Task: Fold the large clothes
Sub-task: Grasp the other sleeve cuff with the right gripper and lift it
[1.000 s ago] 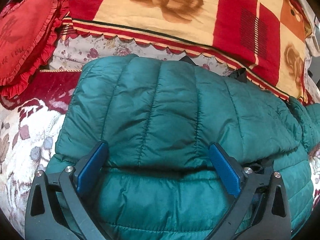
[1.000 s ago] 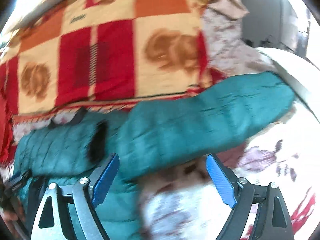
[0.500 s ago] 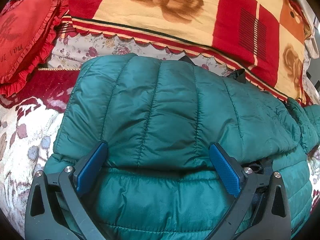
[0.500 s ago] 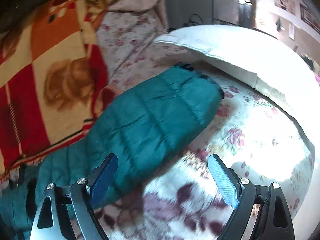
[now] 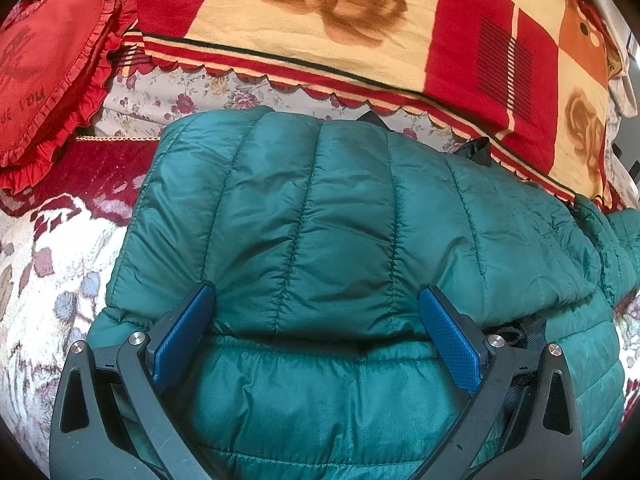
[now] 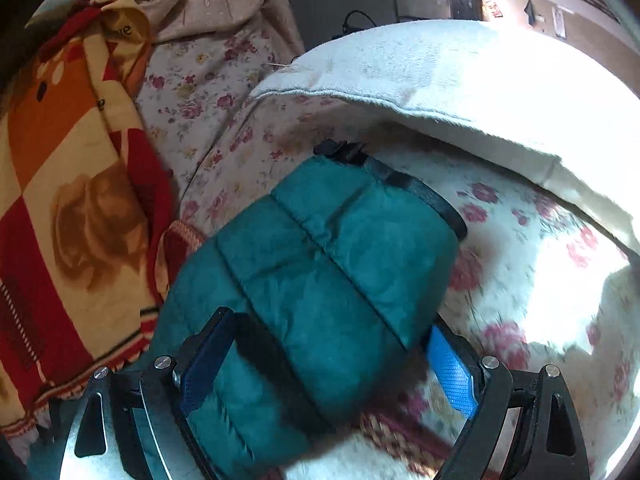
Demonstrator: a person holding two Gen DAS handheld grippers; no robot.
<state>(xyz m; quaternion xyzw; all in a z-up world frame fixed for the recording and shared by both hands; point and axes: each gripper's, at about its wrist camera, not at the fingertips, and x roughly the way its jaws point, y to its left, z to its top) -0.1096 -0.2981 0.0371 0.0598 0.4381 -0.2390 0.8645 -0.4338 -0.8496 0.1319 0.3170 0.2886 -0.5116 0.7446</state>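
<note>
- Left wrist view: my left hand-held gripper (image 5: 316,316) has its jaws spread wide, both blue pads (image 5: 182,340) resting on the green puffer jacket (image 5: 340,220), nothing pinched.
- Jacket lies flat on the bed (image 5: 44,280), quilted panel folded over the lower layer; the fold edge runs between my 2 pads.
- Bed cover is floral, white and dark red. Red heart cushion (image 5: 44,68) sits at the far left, apart from the jacket.
- Red and yellow rose blanket (image 5: 360,28) lies across the far side, just beyond the jacket's top edge.
- Right wrist view: my right hand-held gripper (image 6: 324,360) is spread apart, straddling the jacket sleeve (image 6: 320,272); the sleeve lies between the 2 pads, not clamped.
- Sleeve stretches away from me over the floral bed cover (image 6: 520,280), black cuff (image 6: 404,184) at the far end.
- White pillow (image 6: 460,84) lies beyond the cuff, near but not touching. Rose blanket (image 6: 72,200) is at the left, beside the sleeve.
</note>
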